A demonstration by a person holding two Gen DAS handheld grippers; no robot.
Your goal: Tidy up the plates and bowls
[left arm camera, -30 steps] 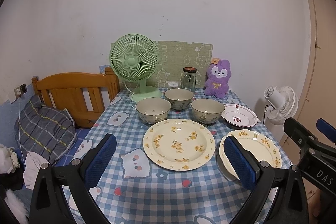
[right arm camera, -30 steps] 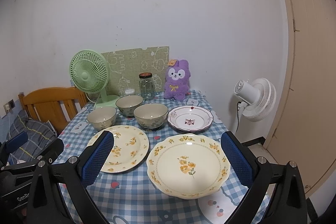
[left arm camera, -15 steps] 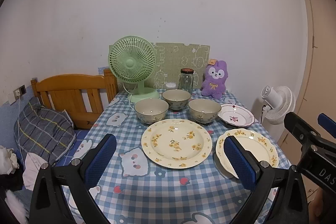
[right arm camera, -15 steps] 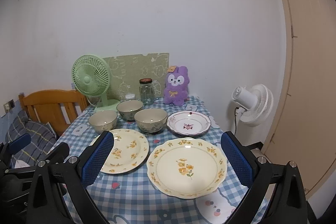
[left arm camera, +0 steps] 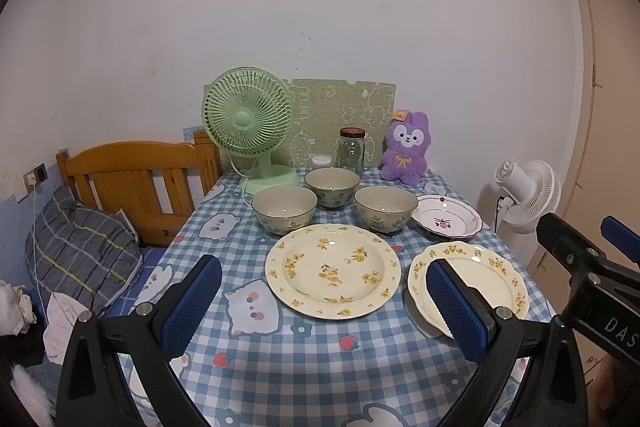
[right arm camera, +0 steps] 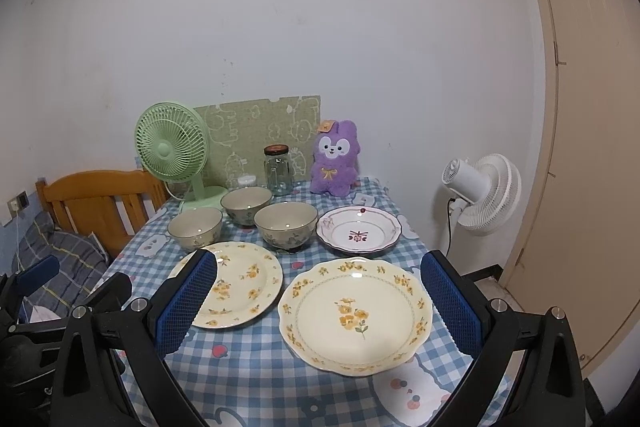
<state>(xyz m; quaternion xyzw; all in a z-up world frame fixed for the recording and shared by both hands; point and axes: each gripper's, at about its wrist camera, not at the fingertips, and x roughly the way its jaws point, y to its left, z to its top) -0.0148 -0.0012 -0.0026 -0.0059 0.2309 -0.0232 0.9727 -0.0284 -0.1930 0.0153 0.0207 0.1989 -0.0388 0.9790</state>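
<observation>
On the blue checked table (left arm camera: 304, 363) lie two cream plates with yellow flowers: a round plate (left arm camera: 333, 270) (right arm camera: 236, 283) at centre and a scalloped plate (left arm camera: 480, 279) (right arm camera: 355, 310) at the right. A small white plate with red trim (left arm camera: 446, 220) (right arm camera: 358, 230) sits behind the scalloped one. Three beige bowls stand in a cluster: left bowl (left arm camera: 284, 207) (right arm camera: 195, 227), back bowl (left arm camera: 332, 185) (right arm camera: 246, 204), right bowl (left arm camera: 385, 209) (right arm camera: 285, 225). My left gripper (left arm camera: 324, 307) and right gripper (right arm camera: 316, 307) hover open above the near table edge, holding nothing.
At the back stand a green desk fan (left arm camera: 249, 131), a glass jar (left arm camera: 352, 151), a small white tub (left arm camera: 321, 161), a green board (left arm camera: 344, 115) and a purple plush toy (left arm camera: 406, 148). A wooden bed frame (left arm camera: 136, 183) is left; a white floor fan (right arm camera: 484, 193) and door (right arm camera: 592, 131) are right.
Both grippers have drawn back and risen a little, so the table and dishes sit slightly farther and lower in view. Nothing on the table moved.
</observation>
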